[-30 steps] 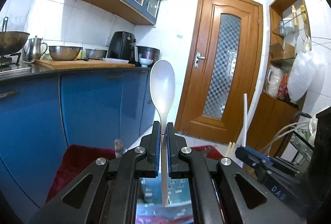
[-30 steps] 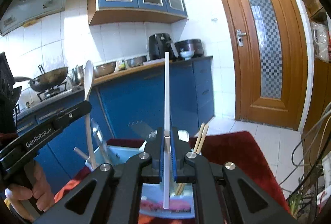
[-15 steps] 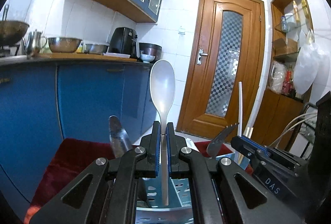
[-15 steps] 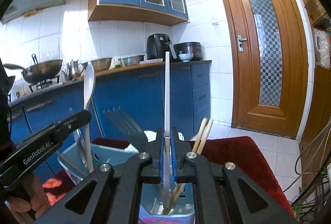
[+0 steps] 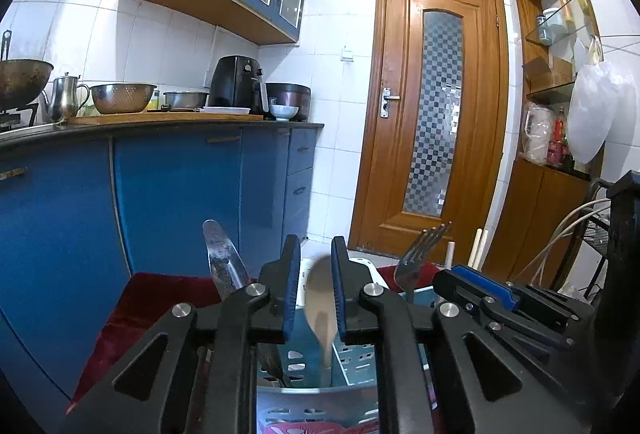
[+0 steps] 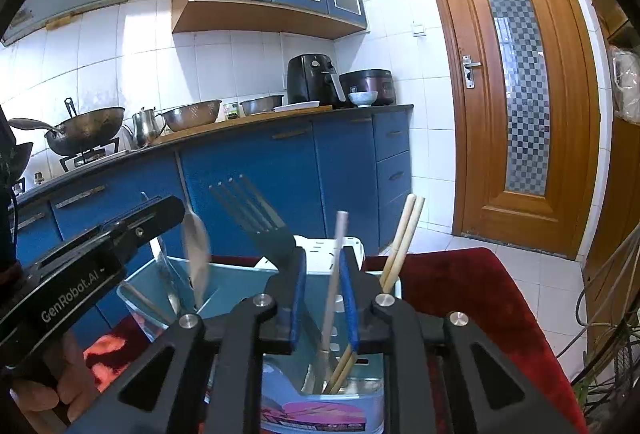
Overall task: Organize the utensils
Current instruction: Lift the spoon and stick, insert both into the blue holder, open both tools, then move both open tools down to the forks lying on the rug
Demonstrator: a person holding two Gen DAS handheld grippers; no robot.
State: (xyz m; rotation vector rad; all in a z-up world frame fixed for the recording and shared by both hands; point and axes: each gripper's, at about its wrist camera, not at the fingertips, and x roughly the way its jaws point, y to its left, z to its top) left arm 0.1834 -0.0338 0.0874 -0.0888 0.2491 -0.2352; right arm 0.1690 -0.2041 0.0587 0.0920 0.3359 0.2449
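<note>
White spoon (image 5: 318, 298): motion-blurred, bowl up, handle down inside the pale blue perforated caddy (image 5: 360, 358). White chopstick (image 6: 334, 274) (also blurred) stands near-upright in the caddy's right compartment, beside two wooden chopsticks (image 6: 400, 246) leaning toward 1 o'clock. Steel fork (image 6: 256, 220) tines up, tilted toward 11 o'clock. Steel knife (image 5: 222, 260) blade up, at the spoon's 9 o'clock.

The utensil caddy (image 6: 224, 276) stands on a cloth (image 6: 472, 298). In its left compartment stand a spoon (image 6: 197, 258) and a knife (image 5: 222, 260); in the right one (nearer the door (image 6: 516, 89)) a fork (image 6: 260, 222), a straw (image 6: 334, 282) and chopsticks (image 6: 400, 246).
</note>
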